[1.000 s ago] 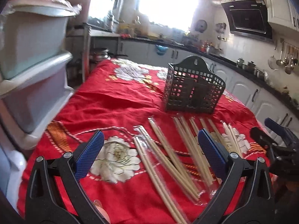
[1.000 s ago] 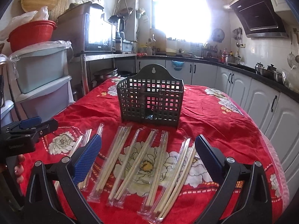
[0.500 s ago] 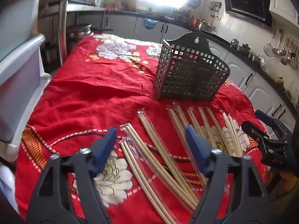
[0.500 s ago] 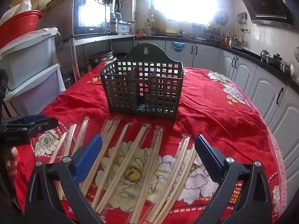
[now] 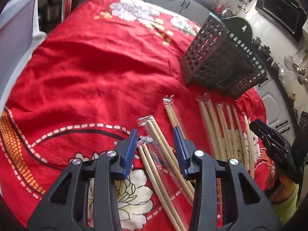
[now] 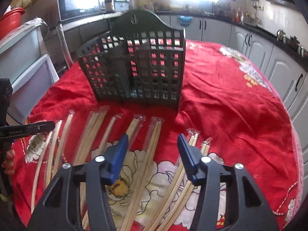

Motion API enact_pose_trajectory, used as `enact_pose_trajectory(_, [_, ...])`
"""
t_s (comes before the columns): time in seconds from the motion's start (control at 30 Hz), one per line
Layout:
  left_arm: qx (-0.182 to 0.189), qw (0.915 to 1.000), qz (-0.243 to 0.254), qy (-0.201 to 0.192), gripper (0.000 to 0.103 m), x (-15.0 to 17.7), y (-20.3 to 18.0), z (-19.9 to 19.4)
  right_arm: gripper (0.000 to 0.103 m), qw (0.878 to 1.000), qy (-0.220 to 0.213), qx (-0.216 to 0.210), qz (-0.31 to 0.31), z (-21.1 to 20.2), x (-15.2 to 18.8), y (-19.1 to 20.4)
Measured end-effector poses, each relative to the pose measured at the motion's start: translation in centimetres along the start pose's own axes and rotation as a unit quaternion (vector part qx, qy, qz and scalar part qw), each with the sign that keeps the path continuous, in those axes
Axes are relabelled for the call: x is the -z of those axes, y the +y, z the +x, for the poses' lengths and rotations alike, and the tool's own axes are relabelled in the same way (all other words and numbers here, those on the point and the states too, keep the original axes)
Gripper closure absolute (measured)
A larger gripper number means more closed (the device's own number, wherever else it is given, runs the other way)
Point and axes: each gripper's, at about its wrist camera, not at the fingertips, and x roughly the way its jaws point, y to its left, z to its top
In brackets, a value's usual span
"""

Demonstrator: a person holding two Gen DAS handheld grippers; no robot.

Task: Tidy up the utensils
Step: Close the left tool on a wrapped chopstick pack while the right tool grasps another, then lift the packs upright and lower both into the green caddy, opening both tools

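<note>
Left wrist: jaws closing around chopsticks [image 5: 154,144]

You're in a home kitchen: behind the red flowered tablecloth [image 6: 231,100] runs a dark counter over white cabinets [image 6: 256,46], a microwave [image 6: 80,0] to its left, ladles [image 5: 297,67] hanging beyond.

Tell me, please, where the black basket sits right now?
The basket stands upright on the red cloth, centre-left in the right wrist view, just beyond the far ends of the wrapped chopsticks.
</note>
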Motion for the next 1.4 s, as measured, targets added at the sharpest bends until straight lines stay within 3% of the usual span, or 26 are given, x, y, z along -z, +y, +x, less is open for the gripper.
enact_pose_trajectory(0.17, [-0.001,0.9999,-0.001,0.010,0.073,-0.5,0.1,1.2,0.066,0.999,0.033,-0.004,0.004,2.1,-0.4,-0.3])
enact_pose_trajectory(0.4, [-0.016,0.9996,0.015,0.016,0.073,-1.2,-0.5,2.2,0.069,0.997,0.075,-0.015,0.013,5.1,-1.3,-0.4])
enact_pose_trajectory(0.6, [-0.032,0.9992,0.022,0.011,0.088,-1.7,-0.6,2.4,0.072,0.996,0.084,-0.014,0.026,6.3,-2.0,-0.3])
enact_pose_trajectory(0.73, [-0.027,0.9993,0.025,0.005,0.097,-2.0,-0.7,2.4,0.088,0.996,0.082,-0.018,0.043,6.7,-2.3,-0.8])
enact_pose_trajectory(0.8, [-0.011,0.9997,0.020,0.001,0.098,-2.2,-0.6,2.1,0.091,0.995,0.080,-0.028,0.054,6.6,-2.5,-1.4])
enact_pose_trajectory(1.13, [0.034,0.9952,0.056,-0.073,0.099,-4.0,-4.0,-3.1,0.096,0.993,0.017,-0.095,0.074,1.5,-3.4,-2.6])
enact_pose_trajectory(1.4, [0.060,0.9842,0.094,-0.137,0.100,-6.0,-8.1,-8.6,0.097,0.987,-0.067,-0.134,0.053,-5.7,-5.8,-1.7])
